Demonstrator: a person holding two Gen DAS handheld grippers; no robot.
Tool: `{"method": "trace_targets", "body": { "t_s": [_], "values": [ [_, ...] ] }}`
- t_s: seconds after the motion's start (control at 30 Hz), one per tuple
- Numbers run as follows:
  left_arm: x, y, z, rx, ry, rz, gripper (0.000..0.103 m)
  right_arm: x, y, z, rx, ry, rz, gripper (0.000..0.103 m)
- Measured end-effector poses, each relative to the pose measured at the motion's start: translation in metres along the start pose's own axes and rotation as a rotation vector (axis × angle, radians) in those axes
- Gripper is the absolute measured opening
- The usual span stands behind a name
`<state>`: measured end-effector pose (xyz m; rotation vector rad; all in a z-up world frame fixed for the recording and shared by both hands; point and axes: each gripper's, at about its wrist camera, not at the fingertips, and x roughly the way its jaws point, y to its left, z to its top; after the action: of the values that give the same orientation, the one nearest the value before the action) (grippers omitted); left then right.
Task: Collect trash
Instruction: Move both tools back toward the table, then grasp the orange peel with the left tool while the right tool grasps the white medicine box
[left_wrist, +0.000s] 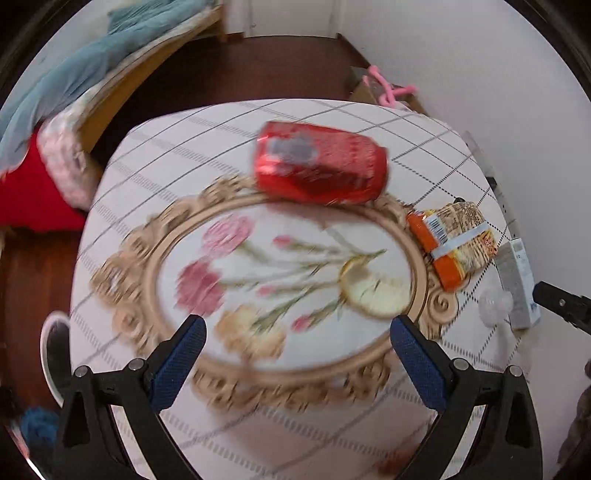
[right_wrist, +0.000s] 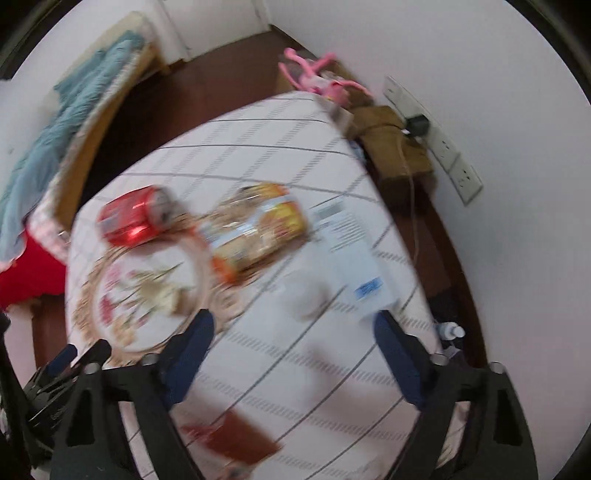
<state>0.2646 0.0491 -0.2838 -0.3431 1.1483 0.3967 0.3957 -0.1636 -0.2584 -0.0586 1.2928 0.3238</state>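
A crushed red can (left_wrist: 321, 166) lies on its side at the far rim of an ornate floral tray (left_wrist: 147, 258) on the checked tablecloth (left_wrist: 184, 147). An orange snack wrapper (left_wrist: 452, 240), a white box (left_wrist: 517, 284) and a clear crumpled piece (left_wrist: 495, 306) lie right of the tray. My left gripper (left_wrist: 298, 325) hangs open above the tray, holding nothing. My right gripper (right_wrist: 293, 321) is open above the cloth, near the white box (right_wrist: 351, 251) and a white round piece (right_wrist: 306, 291). The can (right_wrist: 136, 216) and wrapper (right_wrist: 255, 225) lie beyond it. A brown wrapper (right_wrist: 229, 439) lies below its fingers.
A bed with a blue blanket (left_wrist: 74, 74) and a red cloth (left_wrist: 33, 192) stand left of the table. A cardboard box with a pink toy (left_wrist: 388, 88) sits behind it. Wall sockets (right_wrist: 454, 162) and a small bottle (right_wrist: 450, 330) are on the right. A white-rimmed container (left_wrist: 55, 354) stands on the floor at left.
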Motion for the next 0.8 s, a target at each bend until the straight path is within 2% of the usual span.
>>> {"method": "trace_targets", "body": {
  "t_s": [0.03, 0.1, 0.23, 0.27, 0.3, 0.37, 0.47, 0.53, 0.7, 0.8],
  "values": [
    [0.006, -0.006, 0.006, 0.019, 0.003, -0.006, 0.094, 0.012, -0.007, 0.008, -0.003, 0.013, -0.022, 0.082],
    [0.016, -0.014, 0.012, 0.036, 0.020, -0.011, 0.081, 0.026, -0.010, 0.016, -0.011, 0.033, -0.042, 0.080],
    [0.034, -0.025, 0.022, 0.063, 0.040, -0.034, 0.079, 0.054, -0.023, 0.030, -0.018, 0.074, -0.071, 0.071],
    [0.039, -0.029, 0.024, 0.076, 0.049, -0.037, 0.072, 0.059, -0.024, 0.033, -0.016, 0.079, -0.070, 0.067],
    [0.043, -0.031, 0.025, 0.084, 0.059, -0.040, 0.058, 0.065, -0.026, 0.035, -0.018, 0.089, -0.066, 0.065],
    [0.048, -0.034, 0.028, 0.090, 0.072, -0.043, 0.048, 0.070, -0.026, 0.035, -0.019, 0.098, -0.057, 0.053],
    [0.050, -0.038, 0.030, 0.093, 0.057, -0.045, 0.034, 0.077, -0.027, 0.033, -0.028, 0.111, -0.046, 0.046],
    [0.050, -0.041, 0.032, 0.097, 0.051, -0.035, 0.032, 0.079, -0.025, 0.032, -0.041, 0.110, -0.047, 0.045],
    [0.053, -0.047, 0.036, 0.105, 0.042, -0.035, 0.015, 0.084, -0.022, 0.034, -0.062, 0.118, -0.058, 0.043],
    [0.054, -0.051, 0.039, 0.118, 0.028, -0.021, 0.010, 0.082, -0.021, 0.033, -0.071, 0.119, -0.058, 0.043]
  ]
}}
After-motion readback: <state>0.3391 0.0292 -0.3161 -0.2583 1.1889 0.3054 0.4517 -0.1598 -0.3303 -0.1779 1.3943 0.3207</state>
